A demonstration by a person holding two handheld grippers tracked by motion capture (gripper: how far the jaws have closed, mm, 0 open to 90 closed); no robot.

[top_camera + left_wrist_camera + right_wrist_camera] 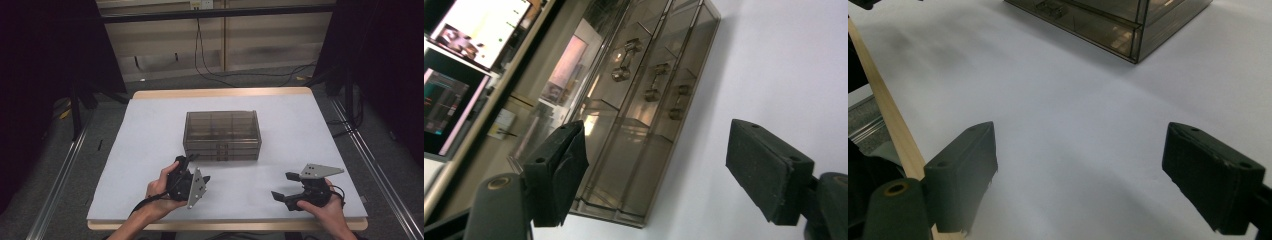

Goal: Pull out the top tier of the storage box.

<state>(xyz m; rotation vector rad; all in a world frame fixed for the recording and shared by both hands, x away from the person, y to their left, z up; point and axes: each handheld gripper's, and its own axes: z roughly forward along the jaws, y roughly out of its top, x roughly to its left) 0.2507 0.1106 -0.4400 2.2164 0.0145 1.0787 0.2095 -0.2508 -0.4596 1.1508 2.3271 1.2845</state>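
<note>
i've got the left gripper open and rolled sideways to line up with the drawer box handles, while the right gripper waits open over the surface.

A smoky translucent plastic drawer cabinet stands mid-table on the white sheet over the wooden table. The black left gripper, turned on its side, points at the cabinet's front left corner, just short of it. The black right gripper rests well apart near the front edge, jaws spread and empty.
</note>
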